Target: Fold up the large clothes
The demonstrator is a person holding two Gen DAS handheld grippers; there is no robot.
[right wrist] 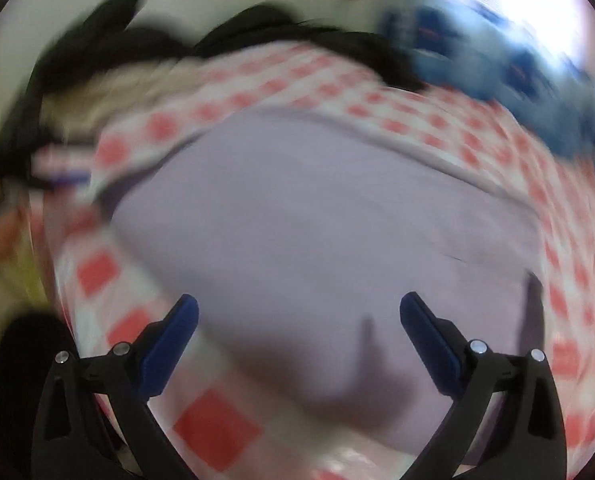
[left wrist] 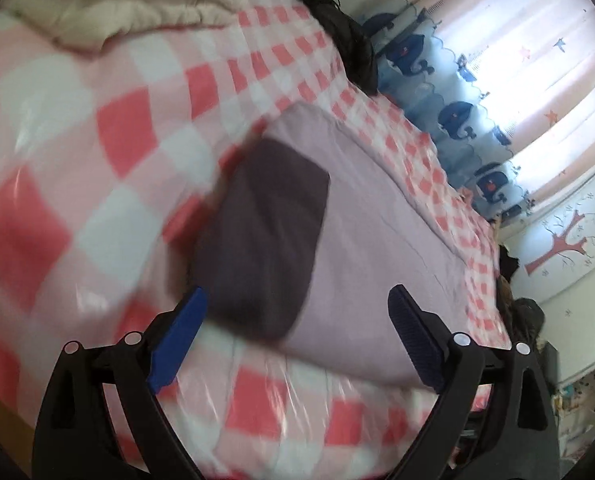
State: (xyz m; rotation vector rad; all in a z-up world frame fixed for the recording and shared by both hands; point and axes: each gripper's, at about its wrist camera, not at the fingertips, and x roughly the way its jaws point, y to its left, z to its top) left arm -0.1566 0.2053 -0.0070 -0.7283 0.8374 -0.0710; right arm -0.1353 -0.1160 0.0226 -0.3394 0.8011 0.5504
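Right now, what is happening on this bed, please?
A person holds a two-finger gripper in each hand above a bed with a pink checked cover. A pale lilac garment lies flat on the cover, and a dark rectangular patch sits on it in the left wrist view. The left gripper and the right gripper are both open and hold nothing. Both views are blurred, so finer detail is unclear.

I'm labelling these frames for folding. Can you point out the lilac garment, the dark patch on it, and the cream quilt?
lilac garment (right wrist: 317, 216): right wrist view, its flat middle.
dark patch (left wrist: 265, 240): left wrist view, centre of the patch.
cream quilt (left wrist: 109, 4): left wrist view, a bunched fold.
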